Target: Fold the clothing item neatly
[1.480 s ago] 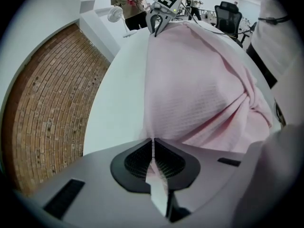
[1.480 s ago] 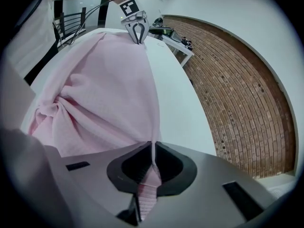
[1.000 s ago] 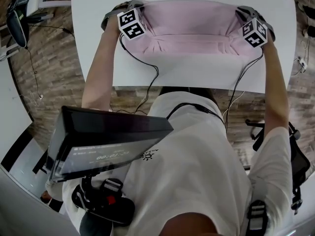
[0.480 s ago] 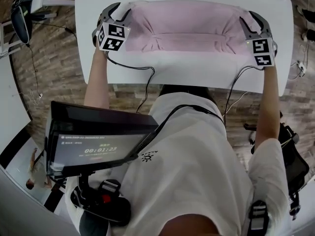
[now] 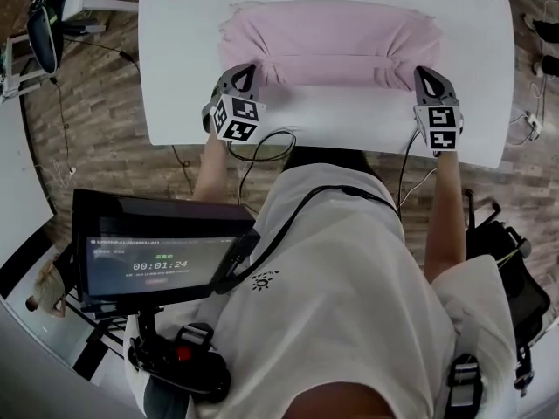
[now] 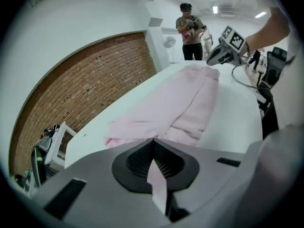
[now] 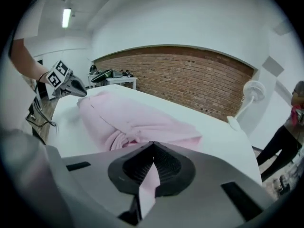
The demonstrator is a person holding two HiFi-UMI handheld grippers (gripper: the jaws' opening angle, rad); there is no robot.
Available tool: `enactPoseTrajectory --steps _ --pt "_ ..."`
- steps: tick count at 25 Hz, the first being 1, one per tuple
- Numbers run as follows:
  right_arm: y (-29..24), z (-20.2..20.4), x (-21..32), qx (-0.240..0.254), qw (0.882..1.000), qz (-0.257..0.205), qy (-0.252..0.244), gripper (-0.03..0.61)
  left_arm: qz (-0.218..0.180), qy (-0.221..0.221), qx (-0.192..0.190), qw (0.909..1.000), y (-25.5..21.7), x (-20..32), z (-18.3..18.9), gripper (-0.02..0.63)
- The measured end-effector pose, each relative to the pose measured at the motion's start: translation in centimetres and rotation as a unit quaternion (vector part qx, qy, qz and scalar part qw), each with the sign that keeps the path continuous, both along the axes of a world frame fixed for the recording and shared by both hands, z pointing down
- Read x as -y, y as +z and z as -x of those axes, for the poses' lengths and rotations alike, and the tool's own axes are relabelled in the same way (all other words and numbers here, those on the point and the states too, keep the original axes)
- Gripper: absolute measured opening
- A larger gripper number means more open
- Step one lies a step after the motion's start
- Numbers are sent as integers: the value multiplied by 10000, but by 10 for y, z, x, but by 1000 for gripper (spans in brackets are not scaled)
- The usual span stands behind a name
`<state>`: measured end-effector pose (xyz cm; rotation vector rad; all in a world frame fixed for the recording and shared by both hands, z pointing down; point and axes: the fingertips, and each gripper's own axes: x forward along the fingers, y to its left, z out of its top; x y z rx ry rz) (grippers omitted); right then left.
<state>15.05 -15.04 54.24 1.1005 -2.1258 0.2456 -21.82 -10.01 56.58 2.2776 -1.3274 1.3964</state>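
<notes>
A white table (image 5: pixel 349 120) filled the upper part of the head view, standing on a wood-patterned floor (image 5: pixel 105 103). The person (image 5: pixel 349 304) in a white top stood at its near edge with both arms reaching forward. A dark screen (image 5: pixel 153 256) showing a timer hung at the person's left side.

The pink garment (image 5: pixel 323 37) lay across the far half of the table as a long band running from side to side. Its upper layer was smooth, and its near edge was gathered into soft creases at both ends. It rested flat on the tabletop, well clear of the table's far and side edges.

The left gripper (image 5: pixel 247 74) sat at the garment's near left corner and the right gripper (image 5: pixel 425 72) at its near right corner, both pointing away from the person. Each gripper's jaws had just been closing. In the left gripper view the jaws were pressed together with a thin strip of pink cloth pinched between them, the rest of the garment stretching away beyond the tips. The right gripper view showed the same: jaws together on a sliver of pink fabric, with the folded bulk just past them.

The left marker cube (image 5: pixel 236 118) and the right marker cube (image 5: pixel 443 127) sat over the bare near strip of table. Black cables (image 5: pixel 262 142) looped off the table edge below the left gripper
</notes>
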Motion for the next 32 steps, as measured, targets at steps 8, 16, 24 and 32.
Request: enactPoseTrajectory --steps 8,16,24,32 --pt "59 -35 -13 -327 9962 573 564 3 620 -1899 -1254 9718 45 -1 40 2" --pt "49 -50 -14 -334 9962 426 678 3 546 -2395 -1915 9503 41 -8 41 2" --pt "-16 -22 41 181 9968 -532 571 3 -359 -1785 -1926 9642 -34 48 24 2" --pt "-7 18 107 248 9959 -750 429 3 -658 -1623 -1576 9718 -20 122 33 2"
